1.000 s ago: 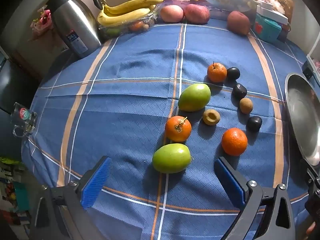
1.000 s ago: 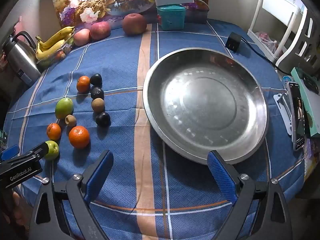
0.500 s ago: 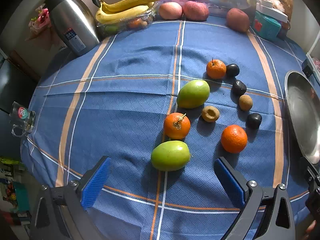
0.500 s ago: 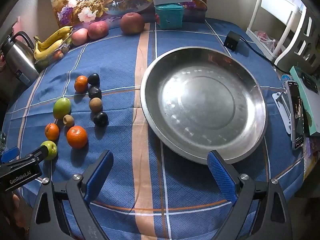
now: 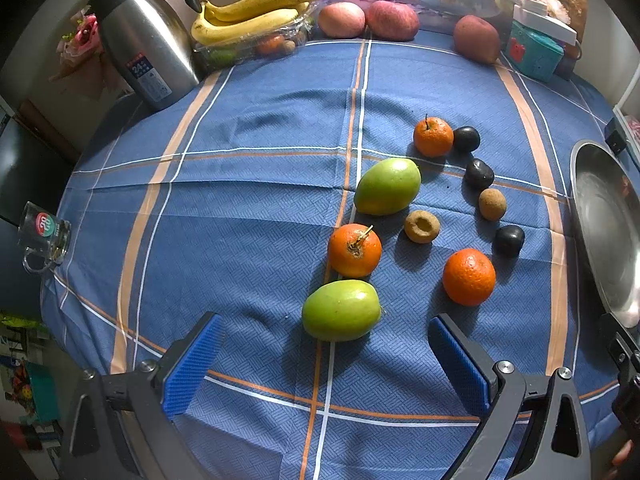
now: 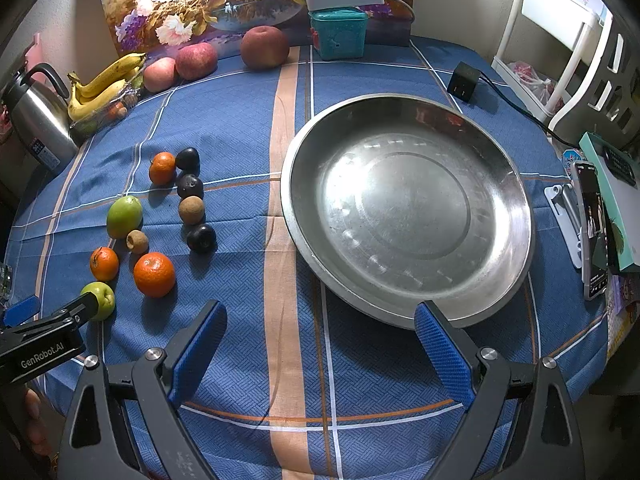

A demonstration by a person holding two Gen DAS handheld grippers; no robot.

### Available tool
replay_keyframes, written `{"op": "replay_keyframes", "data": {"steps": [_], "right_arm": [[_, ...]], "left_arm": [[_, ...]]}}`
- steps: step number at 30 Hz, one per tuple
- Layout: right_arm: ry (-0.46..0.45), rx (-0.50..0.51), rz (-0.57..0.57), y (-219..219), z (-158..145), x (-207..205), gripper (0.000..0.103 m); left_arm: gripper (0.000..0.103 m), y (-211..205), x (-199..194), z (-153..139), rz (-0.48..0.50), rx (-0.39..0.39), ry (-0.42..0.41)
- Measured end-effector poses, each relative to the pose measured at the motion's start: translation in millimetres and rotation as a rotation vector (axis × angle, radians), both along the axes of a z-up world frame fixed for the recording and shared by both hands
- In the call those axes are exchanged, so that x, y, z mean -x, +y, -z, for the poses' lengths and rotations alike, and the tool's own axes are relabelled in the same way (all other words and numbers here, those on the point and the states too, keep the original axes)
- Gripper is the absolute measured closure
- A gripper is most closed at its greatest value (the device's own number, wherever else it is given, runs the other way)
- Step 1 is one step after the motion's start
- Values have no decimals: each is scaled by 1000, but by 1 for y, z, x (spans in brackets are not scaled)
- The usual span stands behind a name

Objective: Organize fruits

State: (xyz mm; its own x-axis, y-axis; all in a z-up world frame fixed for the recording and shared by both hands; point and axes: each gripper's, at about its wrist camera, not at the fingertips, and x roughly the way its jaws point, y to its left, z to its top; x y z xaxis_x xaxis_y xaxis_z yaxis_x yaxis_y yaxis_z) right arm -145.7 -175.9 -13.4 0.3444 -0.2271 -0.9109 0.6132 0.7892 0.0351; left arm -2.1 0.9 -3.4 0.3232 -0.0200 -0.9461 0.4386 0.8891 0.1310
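Loose fruit lies on the blue checked tablecloth (image 5: 248, 208): a near green fruit (image 5: 341, 310), a larger green fruit (image 5: 387, 186), three oranges (image 5: 354, 250) (image 5: 469, 277) (image 5: 433, 137), dark plums (image 5: 509, 240) and small brown fruits (image 5: 421, 226). My left gripper (image 5: 323, 354) is open, just short of the near green fruit, which lies between the line of its fingers. A large empty steel plate (image 6: 408, 208) sits at the right. My right gripper (image 6: 320, 340) is open and empty at the plate's near rim.
A steel kettle (image 5: 144, 44), bananas (image 5: 256, 12) in a clear box, and apples (image 5: 392, 20) stand along the back edge. A teal box (image 6: 338, 32) and black charger (image 6: 463, 81) lie behind the plate. A phone (image 6: 594, 228) lies at right. A glass mug (image 5: 42, 230) sits at the left edge.
My left gripper has edged forward toward the near green fruit, which now sits lower in its view. The right gripper has drifted slightly toward the plate. Both stay open.
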Motion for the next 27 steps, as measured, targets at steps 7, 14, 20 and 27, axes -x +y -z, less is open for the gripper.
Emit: {"op": "replay_keyframes", "data": {"steps": [7, 14, 20, 27], "right_arm": [[0, 0, 0, 0, 0, 0, 8], [-1, 0, 0, 0, 0, 0, 8], [0, 0, 0, 0, 0, 0, 8], [-1, 0, 0, 0, 0, 0, 8]], "left_arm": [[0, 1, 1, 1, 0, 1, 0], [0, 1, 0, 1, 0, 0, 0], [0, 1, 1, 2, 0, -1, 0], [0, 1, 1, 1, -1, 0, 0]]}}
